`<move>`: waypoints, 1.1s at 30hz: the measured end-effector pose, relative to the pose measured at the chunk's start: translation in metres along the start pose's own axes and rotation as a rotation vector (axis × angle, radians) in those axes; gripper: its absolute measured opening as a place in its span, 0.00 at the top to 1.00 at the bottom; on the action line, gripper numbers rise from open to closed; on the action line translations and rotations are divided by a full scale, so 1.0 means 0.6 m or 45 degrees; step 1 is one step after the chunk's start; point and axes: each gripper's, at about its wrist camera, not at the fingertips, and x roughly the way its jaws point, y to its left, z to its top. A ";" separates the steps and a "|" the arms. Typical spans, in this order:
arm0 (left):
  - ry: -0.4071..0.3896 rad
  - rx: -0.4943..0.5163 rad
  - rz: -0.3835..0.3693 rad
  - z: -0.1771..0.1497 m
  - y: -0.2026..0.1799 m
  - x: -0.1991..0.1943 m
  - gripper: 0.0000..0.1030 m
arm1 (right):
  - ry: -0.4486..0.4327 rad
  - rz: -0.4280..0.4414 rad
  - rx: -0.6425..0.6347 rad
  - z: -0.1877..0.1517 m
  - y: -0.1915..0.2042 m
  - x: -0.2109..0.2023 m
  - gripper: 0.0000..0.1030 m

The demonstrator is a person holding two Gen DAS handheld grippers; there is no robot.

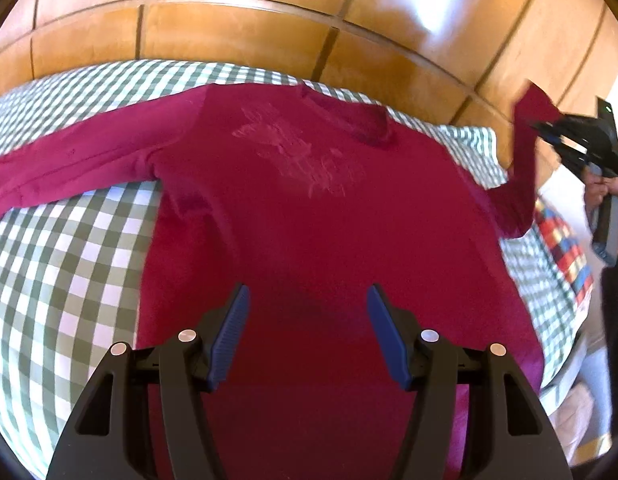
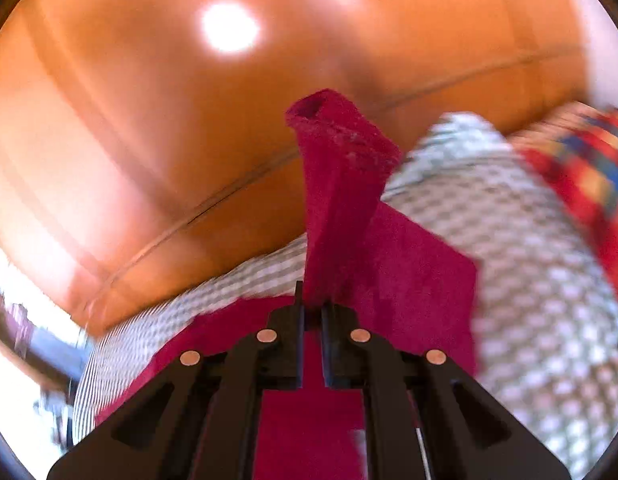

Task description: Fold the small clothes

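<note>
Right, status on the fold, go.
Right gripper shut on sleeve, lifted off the bed. Left gripper open above shirt, holding nothing. Other sleeve still flat. Nothing in the way.

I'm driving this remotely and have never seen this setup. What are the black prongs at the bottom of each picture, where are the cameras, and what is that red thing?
There is no robot arm. A person holds a two-finger gripper in each hand, and a fisheye camera on each looks forward along its fingers, so the black prongs are the grippers themselves.

The left wrist view shows the left gripper open, above a red long-sleeved shirt spread on a green checked cloth. Wooden panelling stands behind. At the right edge you see the right gripper in a hand, lifting one sleeve.

The right wrist view, blurred, shows that same right gripper shut on the sleeve, cuff pointing upward.
</note>
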 end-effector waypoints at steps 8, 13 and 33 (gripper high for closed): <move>-0.049 -0.109 -0.043 0.050 0.041 -0.013 0.42 | 0.255 0.295 -0.247 -0.105 0.241 0.150 0.71; -0.061 -0.165 -0.047 0.084 0.068 -0.001 0.42 | 0.235 0.265 -0.194 -0.139 0.178 0.112 0.51; 0.061 -0.277 0.095 0.236 0.116 0.180 0.81 | 0.215 -0.278 0.004 -0.217 -0.127 0.059 0.42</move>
